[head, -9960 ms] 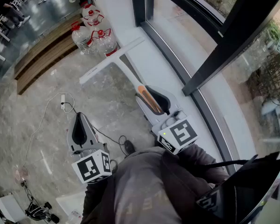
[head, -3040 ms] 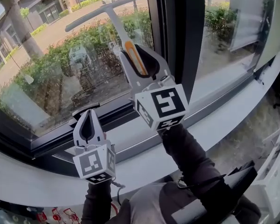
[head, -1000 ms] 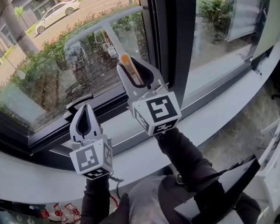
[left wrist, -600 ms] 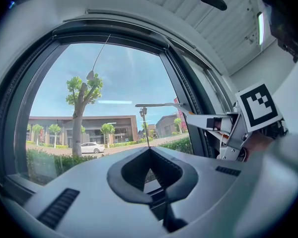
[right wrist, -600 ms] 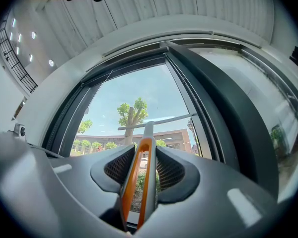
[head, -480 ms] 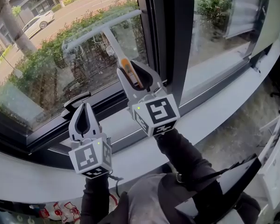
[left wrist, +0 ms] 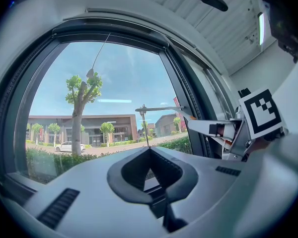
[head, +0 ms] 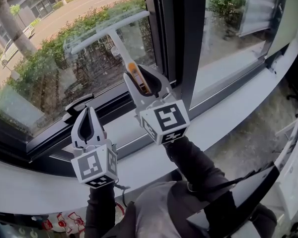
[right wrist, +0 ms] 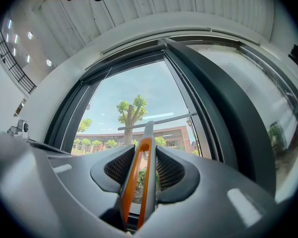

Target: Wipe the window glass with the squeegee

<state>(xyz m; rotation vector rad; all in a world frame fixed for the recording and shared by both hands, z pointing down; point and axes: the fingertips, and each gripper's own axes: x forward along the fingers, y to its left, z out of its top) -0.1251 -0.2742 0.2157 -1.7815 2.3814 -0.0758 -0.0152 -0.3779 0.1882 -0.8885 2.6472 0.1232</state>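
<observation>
My right gripper [head: 139, 77] is shut on the squeegee's orange-striped handle [head: 135, 76]. The white squeegee [head: 109, 31] has its T-shaped blade lying across the window glass [head: 54, 63], tilted up to the right. In the right gripper view the handle [right wrist: 139, 175] runs between the jaws up to the blade [right wrist: 156, 120]. My left gripper [head: 86, 114] is shut and holds nothing, low at the left by the black window latch [head: 78, 106]. The left gripper view shows its jaws [left wrist: 150, 150] together, with the squeegee blade [left wrist: 161, 108] and right gripper [left wrist: 238, 133] to the right.
A thick black window frame post [head: 181, 38] stands right of the squeegee. A white sill [head: 223, 108] runs below the windows. Outside are hedges, a tree [head: 10, 24] and a road. Red-capped bottles [head: 64, 222] show at the bottom left.
Ten seconds ago both grippers pointed at the floor; they have risen to the window. Over the last second the squeegee blade has slid slightly down the glass, and the left gripper barely moved.
</observation>
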